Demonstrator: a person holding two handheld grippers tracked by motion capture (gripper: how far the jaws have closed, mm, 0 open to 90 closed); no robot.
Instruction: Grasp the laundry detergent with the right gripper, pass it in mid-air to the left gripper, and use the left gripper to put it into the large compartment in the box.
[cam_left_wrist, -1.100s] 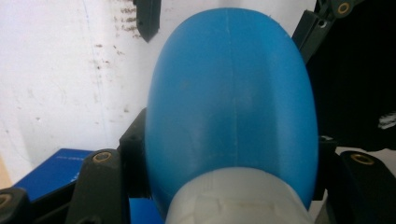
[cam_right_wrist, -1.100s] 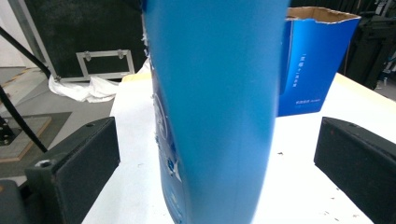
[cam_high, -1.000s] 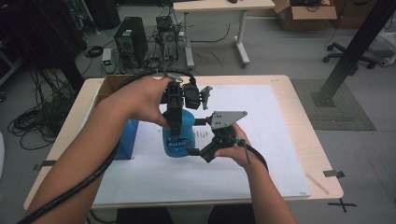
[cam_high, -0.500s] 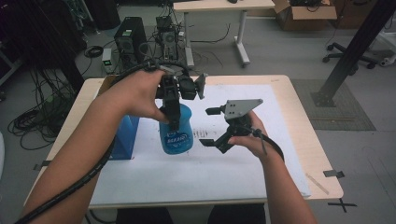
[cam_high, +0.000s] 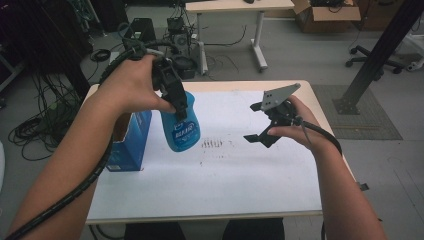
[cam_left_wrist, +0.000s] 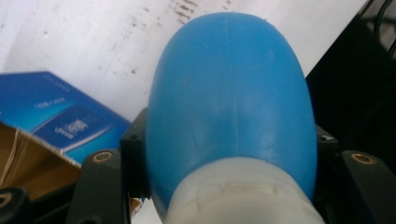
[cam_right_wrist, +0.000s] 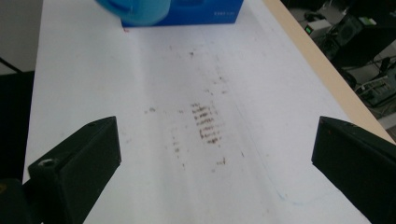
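Overhead, left gripper (cam_high: 176, 102) clamped on blue bottle (cam_high: 181, 131); right gripper (cam_high: 260, 122) spread wide, empty.

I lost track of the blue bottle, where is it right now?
In the high view the blue bottle hangs left of centre, gripped near its top by the left tongs, just right of the blue box.

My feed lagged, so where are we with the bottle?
Done: the left hand-held gripper has the blue bottle clamped near its neck and lifted off the table. In hand: it hangs beside the open box. The right hand-held gripper is open and empty. Left: probably setting the bottle down.
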